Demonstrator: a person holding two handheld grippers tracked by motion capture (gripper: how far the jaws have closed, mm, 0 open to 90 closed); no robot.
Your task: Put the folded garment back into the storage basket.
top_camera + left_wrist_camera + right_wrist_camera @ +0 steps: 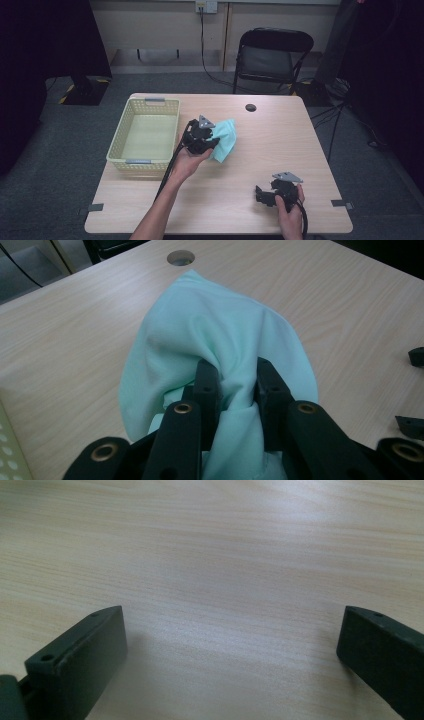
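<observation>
A pale mint-green cloth (226, 140) (220, 335) hangs bunched over the middle of the wooden table (280, 145). My left gripper (212, 142) (235, 385) is shut on it, and both jaws pinch a gathered fold of the fabric in the left gripper view. The cloth spreads out past the jaws toward the table's round cable hole (180, 257). My right gripper (260, 194) (230, 645) rests low over the table near the front right, jaws wide open, with bare wood between them.
A pale yellow plastic basket (142, 132) stands on the table's left side, close to my left hand. The cable hole (250, 107) lies at the back centre. A black folding chair (270, 55) stands behind the table.
</observation>
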